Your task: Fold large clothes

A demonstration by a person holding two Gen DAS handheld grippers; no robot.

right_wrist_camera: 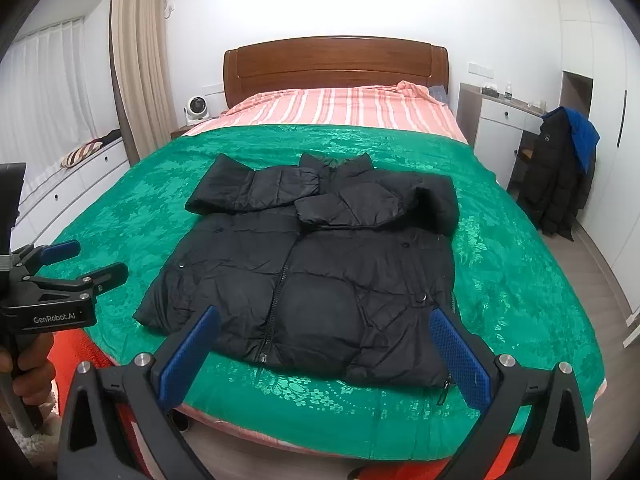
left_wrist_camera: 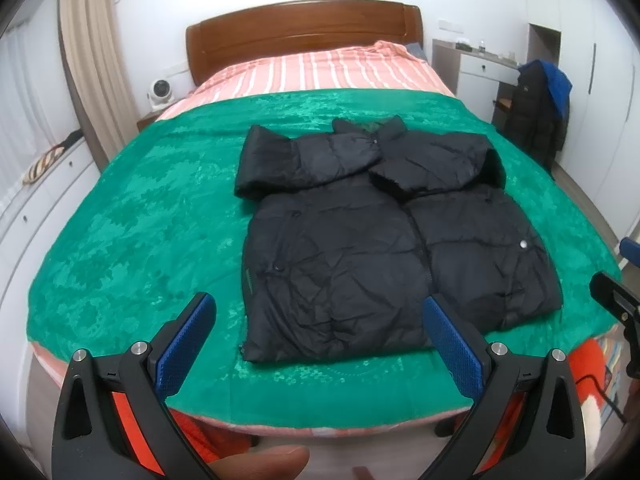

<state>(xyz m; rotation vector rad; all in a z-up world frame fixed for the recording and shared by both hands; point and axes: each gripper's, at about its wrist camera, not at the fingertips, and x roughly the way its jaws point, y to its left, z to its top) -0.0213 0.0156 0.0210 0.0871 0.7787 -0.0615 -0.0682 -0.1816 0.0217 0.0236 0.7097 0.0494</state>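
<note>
Item: black padded jacket (left_wrist_camera: 384,240), centre frame, flat on green bedspread (left_wrist_camera: 140,220), sleeves crossed over chest. Left gripper (left_wrist_camera: 320,340), right gripper (right_wrist_camera: 324,344): both spread wide, empty. Risk: slick, puffy fabric slipping or springing open if pinched shallowly.

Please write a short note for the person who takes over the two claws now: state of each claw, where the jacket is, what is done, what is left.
Left claw: open, holds nothing, above the near edge of the bed.
Right claw: open, holds nothing, above the jacket's hem.
Black jacket: flat on the green blanket, front up, collar toward the headboard.
Done: both sleeves are folded across the chest.
Left: fold the body, probably hem up toward the collar, then tidy.
</note>
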